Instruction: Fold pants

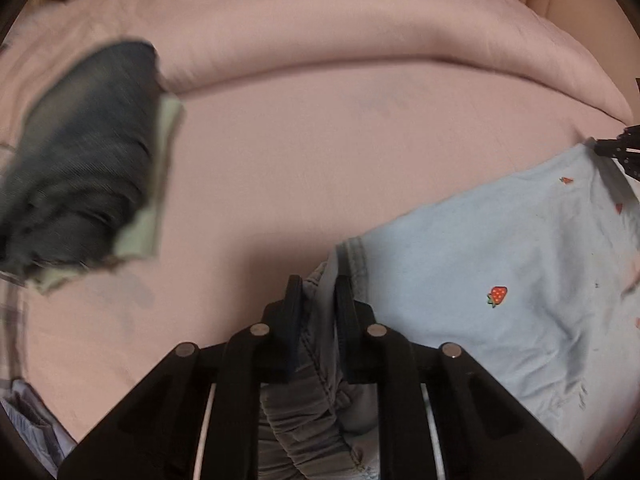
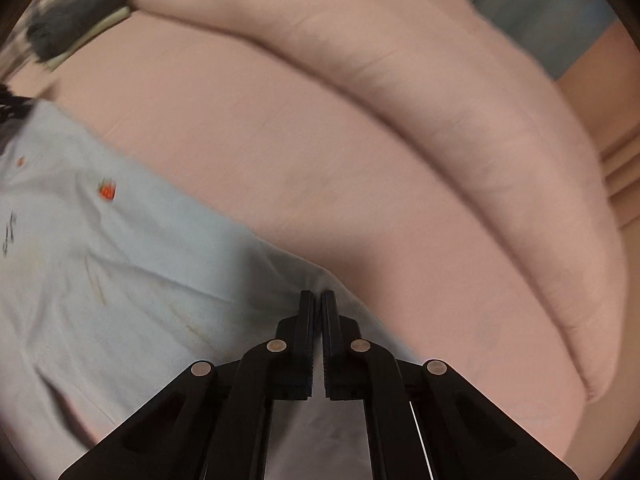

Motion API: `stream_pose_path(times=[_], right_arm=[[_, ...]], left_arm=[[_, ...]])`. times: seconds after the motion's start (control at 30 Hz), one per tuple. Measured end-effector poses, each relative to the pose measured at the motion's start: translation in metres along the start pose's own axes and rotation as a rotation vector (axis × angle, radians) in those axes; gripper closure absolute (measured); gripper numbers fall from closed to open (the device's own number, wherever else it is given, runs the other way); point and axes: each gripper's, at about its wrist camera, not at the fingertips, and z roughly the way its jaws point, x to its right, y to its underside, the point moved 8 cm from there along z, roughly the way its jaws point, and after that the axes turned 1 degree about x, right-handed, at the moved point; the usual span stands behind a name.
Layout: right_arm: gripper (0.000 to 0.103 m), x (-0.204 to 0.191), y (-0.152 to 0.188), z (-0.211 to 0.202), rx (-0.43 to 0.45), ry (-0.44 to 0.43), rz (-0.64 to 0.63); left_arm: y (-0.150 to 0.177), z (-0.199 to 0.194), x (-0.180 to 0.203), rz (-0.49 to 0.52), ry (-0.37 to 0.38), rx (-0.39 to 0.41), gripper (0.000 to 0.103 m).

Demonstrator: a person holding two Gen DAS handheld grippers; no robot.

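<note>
**Soft blue cotton, pinched at two points**

Pale blue and thin, the pants (image 1: 500,248) lie spread on the pink bed (image 1: 300,152), printed with a small strawberry (image 1: 497,295) that I use as my marker. They look light and limp, already creased, so I judge they will sag and drape from wherever I hold them and will not keep a fold unless laid down flat.

My left gripper (image 1: 319,284) is closed on a bunched, stitched edge of the pants, on the side of the strawberry nearest my left wrist; the fabric is gathered thick between the fingers (image 1: 294,300), which probably gives a firm hold. My right gripper (image 2: 318,296) has its fingers pressed almost together on a thin edge of the cloth, on the far side of the strawberry from my left. That bite is a single thin layer, so I expect it could slip under a hard tug.

Well beyond the strawberry, near the rolled pink blanket (image 1: 320,32), sits a folded dark garment (image 1: 84,152), clear of the pants.

The best holds, I judge, are hems and seams, where the cloth is doubled and less slippery.
</note>
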Motion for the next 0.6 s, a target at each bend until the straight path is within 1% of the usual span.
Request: stream_pose_path(times=[0.03,0.07,0.1,0.13,0.17,0.2,0.23,0.27,0.3,0.33,0.37,0.4,0.43,0.47,0.5,0.53,0.57,0.6], right_arm=[[0.101,-0.001,-0.004,0.005,0.0,0.03,0.002],[0.101,-0.003,-0.007,0.012,-0.005,0.053,0.013],[0.101,-0.001,-0.001,0.018,-0.011,0.078,0.034],[0.101,-0.003,-0.003,0.024,-0.007,0.097,0.053],[0.101,-0.005,-0.004,0.027,0.005,0.104,0.078],[0.101,-0.003,0.0,0.023,0.015,0.105,0.085],[0.101,-0.005,0.0,0.02,0.014,0.088,0.093],[0.098,-0.005,0.004,0.016,0.009,0.058,0.113],[0.092,-0.003,0.005,0.004,0.02,-0.001,0.161],[0.087,0.002,0.008,-0.01,0.055,-0.052,0.209],[0.078,0.011,0.014,-0.026,0.101,-0.084,0.263],[0.072,0.025,0.026,-0.042,0.139,-0.084,0.336],[0.058,0.039,0.04,-0.053,0.156,-0.084,0.406],[0.047,0.057,0.063,-0.062,0.167,-0.092,0.512],[0.044,0.073,0.081,-0.065,0.159,-0.094,0.597],[0.044,0.088,0.105,-0.066,0.139,-0.082,0.696],[0.044,0.102,0.12,-0.061,0.12,-0.065,0.768],[0.044,0.115,0.149,-0.059,0.091,-0.032,0.847]], left_arm=[[-0.002,0.001,0.0,-0.012,-0.014,0.015,0.089],[-0.003,0.008,0.002,-0.019,-0.037,0.004,0.088],[0.0,0.012,-0.003,-0.011,-0.078,0.005,0.088],[0.0,0.018,0.0,-0.007,-0.098,-0.005,0.088],[0.004,0.023,-0.001,-0.006,-0.099,-0.035,0.088],[0.004,0.023,-0.004,0.009,-0.118,-0.041,0.085],[0.002,0.018,-0.003,0.021,-0.135,-0.026,0.082],[0.001,0.015,-0.003,0.02,-0.136,-0.022,0.08],[0.001,0.008,-0.005,0.004,-0.132,-0.021,0.071],[0.007,-0.002,-0.005,-0.016,-0.143,-0.015,0.061],[0.006,-0.015,-0.009,-0.032,-0.17,0.011,0.057],[0.008,-0.027,-0.03,-0.033,-0.175,0.038,0.053],[0.008,-0.04,-0.029,-0.033,-0.167,0.071,0.051],[0.01,-0.054,-0.022,-0.03,-0.134,0.102,0.05],[0.021,-0.06,-0.015,-0.027,-0.101,0.114,0.047],[0.025,-0.063,-0.007,-0.022,-0.061,0.117,0.046],[0.029,-0.066,0.005,-0.02,-0.025,0.112,0.046],[0.035,-0.066,0.018,-0.021,0.022,0.099,0.047]])
